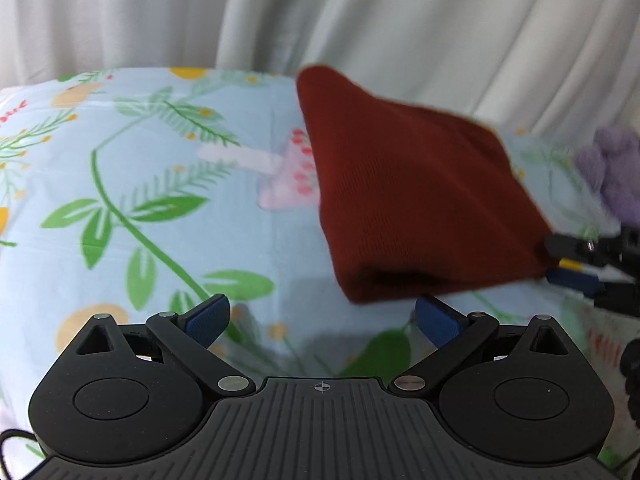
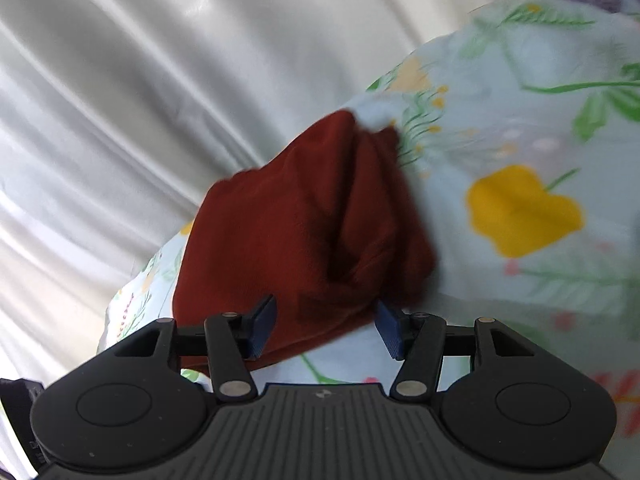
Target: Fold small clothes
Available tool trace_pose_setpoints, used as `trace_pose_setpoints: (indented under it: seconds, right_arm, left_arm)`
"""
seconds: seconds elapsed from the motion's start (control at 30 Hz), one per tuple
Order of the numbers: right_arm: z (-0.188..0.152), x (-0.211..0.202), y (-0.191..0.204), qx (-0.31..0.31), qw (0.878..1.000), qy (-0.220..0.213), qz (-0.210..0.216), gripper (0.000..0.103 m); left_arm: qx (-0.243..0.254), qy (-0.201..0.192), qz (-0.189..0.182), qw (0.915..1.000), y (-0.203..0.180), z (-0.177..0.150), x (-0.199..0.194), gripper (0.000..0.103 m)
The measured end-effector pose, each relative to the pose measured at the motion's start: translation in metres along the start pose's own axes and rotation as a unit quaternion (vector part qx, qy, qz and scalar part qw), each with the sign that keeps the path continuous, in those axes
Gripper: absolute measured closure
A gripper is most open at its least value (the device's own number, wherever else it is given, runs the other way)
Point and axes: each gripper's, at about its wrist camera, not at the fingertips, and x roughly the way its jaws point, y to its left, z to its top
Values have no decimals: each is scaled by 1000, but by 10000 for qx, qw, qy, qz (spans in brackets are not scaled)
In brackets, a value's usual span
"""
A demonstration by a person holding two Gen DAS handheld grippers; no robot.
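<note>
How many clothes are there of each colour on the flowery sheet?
Dark red: 1, the red cloth, at the right gripper
Pink and white: 1, a small patterned piece, partly under the red one
Purple: 1, a fuzzy item at the edge, kind unclear
Total: 3

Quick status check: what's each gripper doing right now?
Left gripper: open, holding nothing.
Right gripper: open around an edge of the dark red garment; whether it grips cannot be told.
</note>
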Motion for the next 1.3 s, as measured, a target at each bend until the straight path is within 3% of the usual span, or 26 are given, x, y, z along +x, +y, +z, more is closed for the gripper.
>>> trace_pose_setpoints:
  seconds: [0.03,0.07,0.1,0.17,0.2,0.23,0.27,0.3,0.37,0.47,0.5,0.53,0.67,0.73,0.8,0.9,1.07,1.17,1.3]
  right_arm:
    - [0,3,7,-113,9998,-12,-150,80]
    - [1,6,13,-215,9992,-30,-331,88]
    - [3,6,16,-225,9991,-69,-357,88]
    - [8,-4,0,570,9966,-238,543,89]
    - [9,-11,-13,1053,9884,-315,1050,89]
    - [11,-14,-25,1395,9811,-423,1271,90]
    - [12,-16,-31,1408,9833,-461,1060,90]
    - [13,-15,-32,1206,9901,-432,578,90]
    - [10,-4,-29,785,9966,-128,-225,89]
    - [11,-7,-18,477,9982,-59,-362,83]
    - [15,-12,-16,437,9979,-144,-451,77]
    - [19,-17,-14,392,9973,-269,-559,70]
    - [34,-28,2,6,9922,-731,-1012,69]
    - [46,-21,9,-53,9917,-858,-956,69]
    - [59,-3,25,-166,9954,-744,-585,69]
    - [77,39,56,-714,9946,-698,-283,69]
    - [115,105,73,-995,9907,-652,-654,69]
    - [123,124,64,-1167,9845,-635,-1146,69]
    - [117,129,43,-1433,9770,-859,-1327,70]
  left_arm:
    - [-1,-3,36,10000,-3,1,5,1]
    - [-23,-26,89,10000,-5,3,9,1]
    - [-64,-61,147,9999,-5,5,12,1]
    - [-95,-188,269,9994,-7,12,15,1]
    - [-51,-221,370,9991,-8,14,17,1]
    - [-9,-233,508,9984,-8,16,18,1]
    - [28,-239,676,9974,-6,16,20,1]
    - [44,-233,822,9963,-3,16,22,0]
    - [-76,-126,744,9971,7,15,23,0]
    - [-245,155,448,9986,20,13,12,1]
    - [-249,178,434,9986,24,13,6,1]
    - [-278,175,492,9983,30,13,-2,1]
    - [-601,-176,1033,9927,58,27,-27,1]
    - [-800,-427,1141,9893,65,41,-31,1]
    - [-934,-608,1119,9875,63,57,-29,1]
    - [-1096,-942,988,9846,44,82,-13,1]
    - [-904,-1248,684,9857,-10,131,37,1]
    - [-916,-1163,814,9856,-29,149,77,1]
    - [-815,-1009,1149,9849,-32,153,113,1]
